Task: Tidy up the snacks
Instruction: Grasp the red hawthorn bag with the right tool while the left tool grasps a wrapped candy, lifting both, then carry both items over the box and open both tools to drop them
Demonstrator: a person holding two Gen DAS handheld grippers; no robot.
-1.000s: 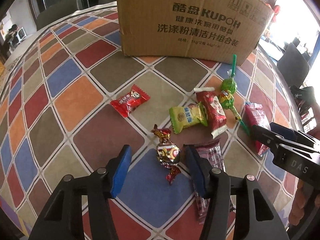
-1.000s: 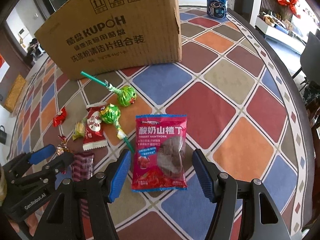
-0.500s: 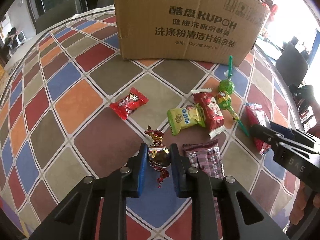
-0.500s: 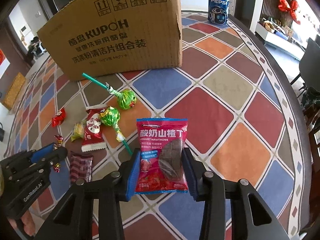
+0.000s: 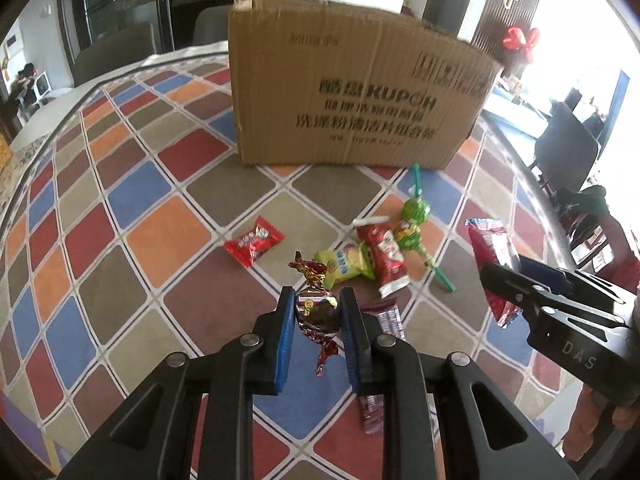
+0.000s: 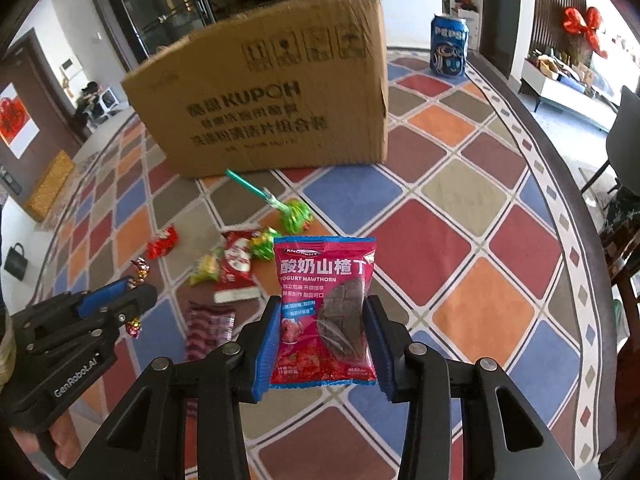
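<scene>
**Left wrist view: both grippers clamped on snacks above the patterned table**

Left wrist view shows the left gripper (image 5: 317, 312) with its blue-padded fingers (image 5: 285, 334) pressed against a round foil-wrapped chocolate candy with twisted red-gold ends (image 5: 316, 311), which appears lifted clear of the multicoloured diamond-patterned tablecloth (image 5: 168, 236). Beyond it, a small red candy wrapper (image 5: 254, 241) lies apart from a cluster: a yellow-green candy packet (image 5: 345, 266) touching a red-and-white snack packet (image 5: 383, 258), with two green-wrapped lollipops on green sticks (image 5: 414, 216) just beside them. A dark maroon striped wafer packet (image 5: 386, 316) lies partly under the left gripper's right finger. A large brown cardboard box printed KUPOH (image 5: 352, 100) stands behind the snacks.

Right wrist view shows the right gripper (image 6: 323, 334) pinching a pink-red pouch labelled Yogurt Hawthorn (image 6: 325, 312) by its side edges, held upright above the table. The left gripper appears at lower left with the foil candy between its tips. A blue Pepsi can (image 6: 449, 50) stands to the right of the box, well apart from the snacks.
</scene>
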